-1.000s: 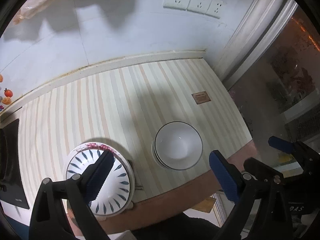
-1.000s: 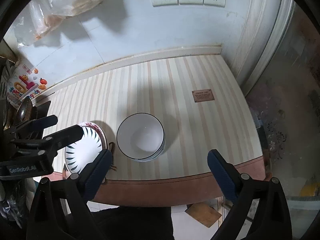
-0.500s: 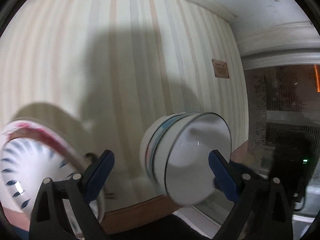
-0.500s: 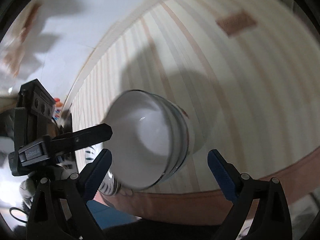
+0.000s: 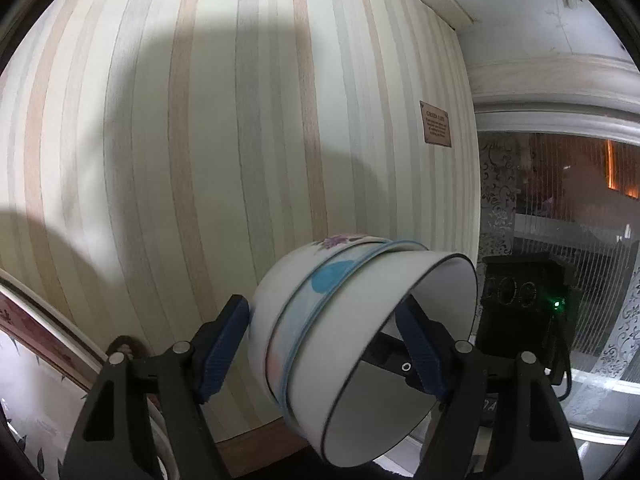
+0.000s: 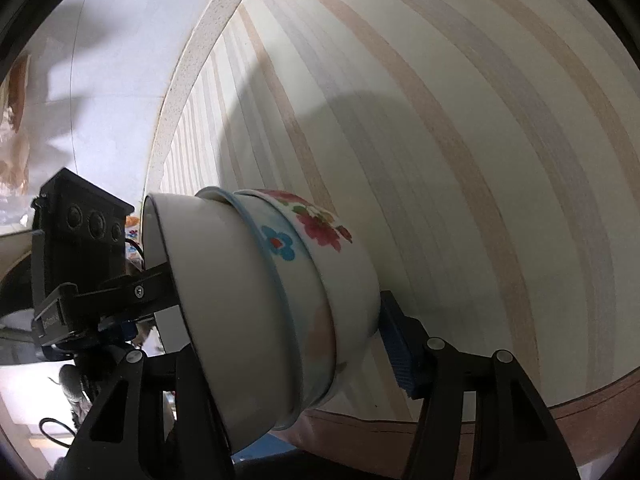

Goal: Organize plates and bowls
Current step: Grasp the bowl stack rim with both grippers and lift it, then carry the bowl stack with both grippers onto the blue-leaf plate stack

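Observation:
A stack of three nested bowls (image 5: 352, 344), plain white inside two flowered ones, sits near the front edge of the striped counter (image 5: 200, 120). My left gripper (image 5: 326, 346) has its blue fingers (image 5: 224, 340) on both sides of the stack, one against the outer wall, one by the rim. In the right wrist view the same stack (image 6: 264, 304) fills the space between my right gripper's (image 6: 288, 344) fingers (image 6: 400, 348), and the left gripper (image 6: 88, 276) reaches in from the left. A plate stack's rim (image 5: 36, 320) shows at lower left.
A small brown label (image 5: 437, 124) lies on the counter at the far right. The white wall (image 6: 100, 40) rises behind the counter. The brown front edge (image 6: 580, 400) of the counter runs below the bowls. A window with patterned glass (image 5: 560, 220) stands to the right.
Both grippers dropped from high above the counter to the bowl stack and closed in around it from opposite sides. The plate stack slid almost out of the left wrist view.

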### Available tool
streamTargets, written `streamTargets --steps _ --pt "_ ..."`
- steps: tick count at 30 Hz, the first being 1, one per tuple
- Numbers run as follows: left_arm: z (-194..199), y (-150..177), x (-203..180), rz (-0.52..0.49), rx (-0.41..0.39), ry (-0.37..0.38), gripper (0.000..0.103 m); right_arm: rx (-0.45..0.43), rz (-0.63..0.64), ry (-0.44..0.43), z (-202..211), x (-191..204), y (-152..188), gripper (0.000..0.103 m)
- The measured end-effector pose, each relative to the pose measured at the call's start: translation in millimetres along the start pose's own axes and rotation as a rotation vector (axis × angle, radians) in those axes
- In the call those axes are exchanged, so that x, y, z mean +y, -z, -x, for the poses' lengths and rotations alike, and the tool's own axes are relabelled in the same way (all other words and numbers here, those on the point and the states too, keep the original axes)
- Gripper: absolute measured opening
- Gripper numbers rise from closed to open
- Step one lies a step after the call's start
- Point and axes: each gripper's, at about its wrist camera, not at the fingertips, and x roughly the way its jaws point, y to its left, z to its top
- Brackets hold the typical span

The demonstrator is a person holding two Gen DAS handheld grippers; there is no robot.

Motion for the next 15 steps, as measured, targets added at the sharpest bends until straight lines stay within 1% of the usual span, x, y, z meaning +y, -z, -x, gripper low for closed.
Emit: streamTargets --steps 4,10,15 --pt "2 3 -4 -0.029 -0.02 -0.042 0.074 0.001 0.009 0.008 -2 7 -5 0.06" --pt "16 5 -2 -0.015 -0.043 -0.043 0.074 0.011 0.017 -0.007 -1 20 -10 0.06" --pt "40 11 2 -0.018 -0.077 -0.053 0.074 0.016 0.062 -0.003 -3 41 -9 0.059"
